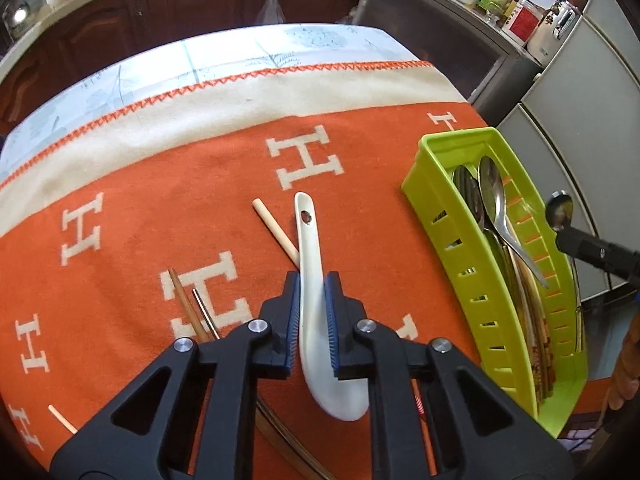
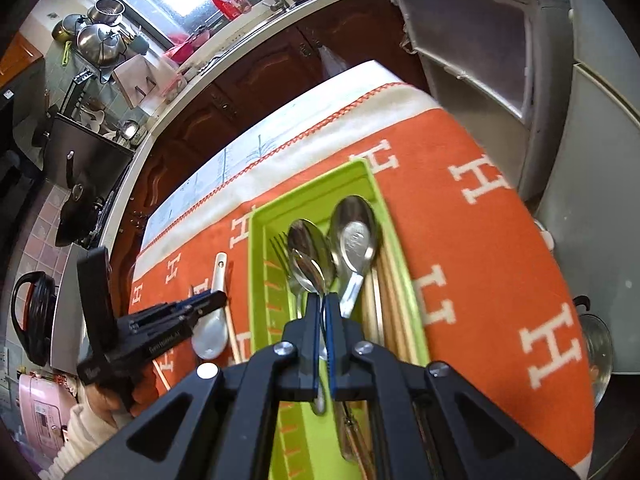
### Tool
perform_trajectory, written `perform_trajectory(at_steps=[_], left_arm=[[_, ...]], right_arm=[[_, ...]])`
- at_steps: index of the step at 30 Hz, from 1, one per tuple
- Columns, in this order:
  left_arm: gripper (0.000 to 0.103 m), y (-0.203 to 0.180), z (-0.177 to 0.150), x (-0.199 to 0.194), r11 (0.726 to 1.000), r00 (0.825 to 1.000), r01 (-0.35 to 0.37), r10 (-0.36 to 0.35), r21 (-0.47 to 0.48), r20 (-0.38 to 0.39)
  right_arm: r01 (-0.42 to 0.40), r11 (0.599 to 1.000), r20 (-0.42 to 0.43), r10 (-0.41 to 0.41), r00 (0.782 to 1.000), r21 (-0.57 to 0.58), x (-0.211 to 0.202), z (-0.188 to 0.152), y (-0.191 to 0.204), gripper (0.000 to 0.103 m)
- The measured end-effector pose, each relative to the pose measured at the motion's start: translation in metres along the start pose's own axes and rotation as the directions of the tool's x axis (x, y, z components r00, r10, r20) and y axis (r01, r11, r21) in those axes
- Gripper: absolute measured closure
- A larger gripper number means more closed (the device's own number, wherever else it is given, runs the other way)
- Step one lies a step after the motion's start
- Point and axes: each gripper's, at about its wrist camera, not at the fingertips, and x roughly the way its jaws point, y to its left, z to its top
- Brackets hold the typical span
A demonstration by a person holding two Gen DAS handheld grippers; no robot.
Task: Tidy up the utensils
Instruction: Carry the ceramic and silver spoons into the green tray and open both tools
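My left gripper is shut on a white ceramic spoon, handle pointing away, over the orange cloth; the spoon also shows in the right wrist view. My right gripper is shut on a metal spoon, held over the green utensil tray. The tray holds metal spoons, a fork and chopsticks. The right gripper's spoon bowl appears beyond the tray in the left wrist view.
Loose chopsticks and thin sticks lie on the orange H-patterned cloth. Kitchen cabinets, a counter and a grey fridge surround the table. A glass lid sits at the right table edge.
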Motion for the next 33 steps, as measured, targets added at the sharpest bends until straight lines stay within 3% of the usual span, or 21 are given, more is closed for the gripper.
perform_trajectory(at_steps=[2,10,19,33], left_arm=[[0.100,0.000,-0.002,-0.005,1.000,1.000,0.004,-0.003,-0.026,0.018],[0.101,-0.013,0.001,-0.045,0.998,0.997,0.025,-0.021,-0.065,0.071],[0.101,-0.055,0.025,-0.085,0.996,0.991,0.055,-0.047,-0.065,0.121],[0.101,-0.113,0.044,-0.050,1.000,0.998,0.005,-0.005,0.000,0.066]], right_arm=[[-0.004,1.000,-0.007,0.004,1.000,0.005,0.005,0.004,0.003,0.101],[-0.008,0.999,-0.040,0.010,0.999,0.050,0.037,0.026,0.004,0.101],[0.008,0.997,-0.075,-0.002,0.997,0.081,0.061,0.036,-0.002,0.097],[0.006,0.994,0.022,-0.009,1.000,0.112,-0.003,0.007,-0.020,0.097]])
